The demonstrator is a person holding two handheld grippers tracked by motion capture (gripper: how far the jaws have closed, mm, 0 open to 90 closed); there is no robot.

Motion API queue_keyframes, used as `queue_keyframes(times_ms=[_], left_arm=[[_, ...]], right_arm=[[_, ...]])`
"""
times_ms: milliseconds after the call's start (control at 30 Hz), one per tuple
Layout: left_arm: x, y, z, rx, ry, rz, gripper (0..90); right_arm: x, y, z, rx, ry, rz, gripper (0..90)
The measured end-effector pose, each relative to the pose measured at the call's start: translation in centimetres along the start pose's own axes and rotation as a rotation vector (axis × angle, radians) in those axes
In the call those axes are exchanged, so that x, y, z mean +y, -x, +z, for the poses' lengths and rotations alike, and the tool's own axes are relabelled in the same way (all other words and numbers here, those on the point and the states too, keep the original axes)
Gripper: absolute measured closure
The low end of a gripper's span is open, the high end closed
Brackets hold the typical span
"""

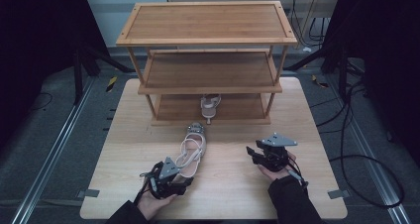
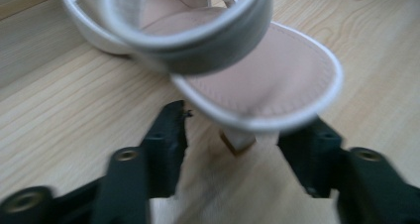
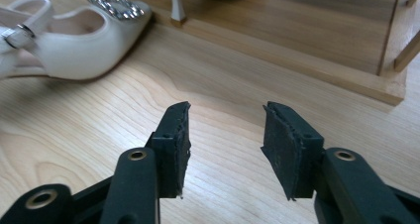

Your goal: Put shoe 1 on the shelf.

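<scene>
A pale strappy high-heeled sandal lies on the wooden table, its jewelled toe pointing at the shoe rack. My left gripper sits at the sandal's heel end. In the left gripper view the sandal rests just over my open left gripper, its thin heel tip between the jaws and touching neither pad. A matching sandal stands on the rack's bottom shelf. To the right my right gripper is held open over bare wood. Nothing lies between the fingers of the right gripper.
The three-shelf wooden rack stands at the table's far half; its bottom board is just ahead of the right gripper. Cables trail on the floor to the right, and metal rails run along the left.
</scene>
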State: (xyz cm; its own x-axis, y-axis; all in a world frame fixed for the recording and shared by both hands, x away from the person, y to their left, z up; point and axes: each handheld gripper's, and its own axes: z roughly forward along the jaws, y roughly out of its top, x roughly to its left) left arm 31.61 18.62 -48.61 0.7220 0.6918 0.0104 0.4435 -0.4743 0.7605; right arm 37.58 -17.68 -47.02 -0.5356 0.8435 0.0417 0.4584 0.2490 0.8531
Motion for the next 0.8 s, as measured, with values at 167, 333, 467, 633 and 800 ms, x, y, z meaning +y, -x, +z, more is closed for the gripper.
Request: queue_keyframes(times_ms=[167, 333, 467, 633, 800], left_arm=[[-1.1, -1.9, -3.4, 0.045, 0.053, -0.074, 32.4], [-2.1, -5.6, -5.8, 0.168, 0.117, -0.175, 31.1], [-2.7, -8.1, -7.2, 0.267, 0.192, -0.264, 31.0], [-3.7, -9.7, -7.5, 0.358, 0.176, -0.297, 30.3], [-4.3, -10.8, -6.9, 0.414, 0.132, -0.298, 30.4]], right_arm=[[0.4, -1.4, -0.6, 0.019, 0.031, 0.000, 44.3], [0.7, -3.2, -0.4, 0.061, 0.035, -0.020, 39.2], [0.5, -6.0, 0.6, 0.143, 0.020, -0.035, 36.8], [-0.1, -9.2, 2.1, 0.200, -0.026, -0.052, 40.5], [-0.9, -11.1, 3.2, 0.240, -0.047, -0.048, 43.5]])
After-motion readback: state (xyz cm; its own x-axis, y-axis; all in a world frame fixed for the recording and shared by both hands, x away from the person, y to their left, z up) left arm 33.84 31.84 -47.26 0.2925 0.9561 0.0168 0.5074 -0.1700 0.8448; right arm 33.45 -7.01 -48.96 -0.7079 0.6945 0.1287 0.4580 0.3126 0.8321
